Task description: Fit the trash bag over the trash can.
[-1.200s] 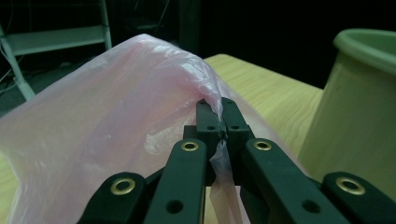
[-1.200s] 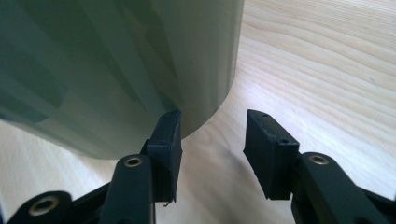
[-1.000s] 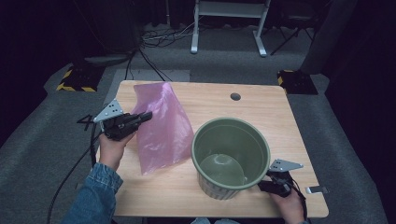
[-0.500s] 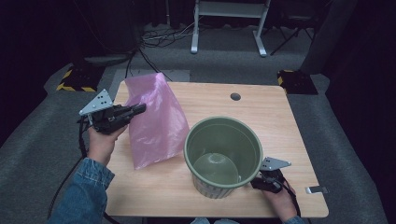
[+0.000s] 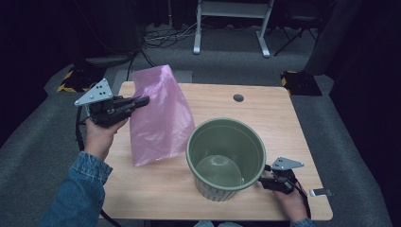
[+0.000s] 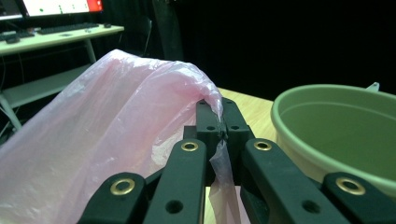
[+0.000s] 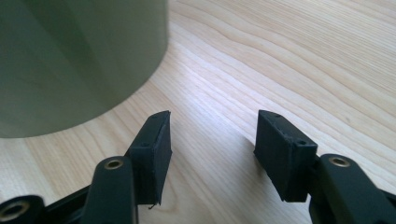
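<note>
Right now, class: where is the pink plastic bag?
In the high view, the pink bag hangs at table-left, pinched by the left gripper, beside the green bin.

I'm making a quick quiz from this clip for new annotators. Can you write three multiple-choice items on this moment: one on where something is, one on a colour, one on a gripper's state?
1. Where does the green bin stand on the table?
A. On the far edge by the hole
B. Toward the near side, beside the right gripper
C. On the floor

2. What colour is the plastic bag?
A. Pink
B. Black
C. Clear blue

3. How is the left gripper?
A. Open above the bin
B. Lying on the table
C. Shut on the bag's edge

Answers:
1 B: the high view shows the bin near the front edge with the right gripper next to its base.
2 A: the film is translucent pink in both views.
3 C: the left gripper view shows the film pinched between closed jaws.
</note>
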Demonstrator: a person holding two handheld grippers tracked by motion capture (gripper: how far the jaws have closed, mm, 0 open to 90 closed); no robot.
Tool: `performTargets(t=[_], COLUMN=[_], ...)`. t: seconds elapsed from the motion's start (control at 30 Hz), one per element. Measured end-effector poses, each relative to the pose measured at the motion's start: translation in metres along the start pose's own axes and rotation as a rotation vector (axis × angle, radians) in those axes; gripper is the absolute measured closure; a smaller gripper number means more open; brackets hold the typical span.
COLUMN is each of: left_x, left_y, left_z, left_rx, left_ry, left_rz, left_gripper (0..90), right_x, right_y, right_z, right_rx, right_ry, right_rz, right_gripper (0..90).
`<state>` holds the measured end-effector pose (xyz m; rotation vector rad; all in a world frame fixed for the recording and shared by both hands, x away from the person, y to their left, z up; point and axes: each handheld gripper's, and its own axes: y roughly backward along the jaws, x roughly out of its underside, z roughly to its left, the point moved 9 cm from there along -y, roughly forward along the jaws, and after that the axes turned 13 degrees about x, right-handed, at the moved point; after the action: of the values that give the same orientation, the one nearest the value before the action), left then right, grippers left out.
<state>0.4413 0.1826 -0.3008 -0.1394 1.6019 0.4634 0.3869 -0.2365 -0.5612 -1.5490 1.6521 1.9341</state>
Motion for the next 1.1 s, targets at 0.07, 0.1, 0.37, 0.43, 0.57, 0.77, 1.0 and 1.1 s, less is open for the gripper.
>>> performTargets(t=[0.07, 0.1, 0.37, 0.43, 0.57, 0.77, 1.0, 1.1], left_x=[-0.01, -0.016, -0.052, -0.055, -0.068, -0.084, -0.109, -0.116], left_y=[0.0, 0.001, 0.0, -0.001, -0.004, -0.008, -0.012, -0.017], left_z=[-0.002, -0.003, -0.015, -0.016, -0.017, -0.016, -0.024, -0.029], left_rx=[0.006, 0.009, 0.044, 0.046, 0.068, 0.091, 0.117, 0.137], left_ry=[-0.015, -0.023, -0.075, -0.078, -0.096, -0.106, -0.146, -0.154], left_rz=[-0.004, -0.004, -0.022, -0.026, -0.023, -0.035, -0.038, -0.042], left_gripper=[88.7, 88.7, 88.7, 88.7, 88.7, 88.7, 88.7, 88.7], right_x=[0.0, 0.0, 0.0, 0.0, 0.0, 0.0, 0.0, 0.0], right_y=[0.0, 0.0, -0.001, -0.001, -0.001, -0.001, -0.001, -0.001], right_z=[-0.002, -0.002, -0.003, -0.003, -0.003, -0.003, -0.004, -0.004], right_rx=[0.003, 0.005, 0.013, 0.013, 0.013, 0.017, 0.019, 0.019], right_ry=[-0.008, -0.007, -0.01, -0.01, -0.01, -0.014, -0.016, -0.016], right_rz=[0.001, 0.001, 0.005, 0.005, 0.006, 0.008, 0.008, 0.008], right_gripper=[46.3, 45.8, 43.1, 43.1, 42.8, 41.5, 41.2, 41.1])
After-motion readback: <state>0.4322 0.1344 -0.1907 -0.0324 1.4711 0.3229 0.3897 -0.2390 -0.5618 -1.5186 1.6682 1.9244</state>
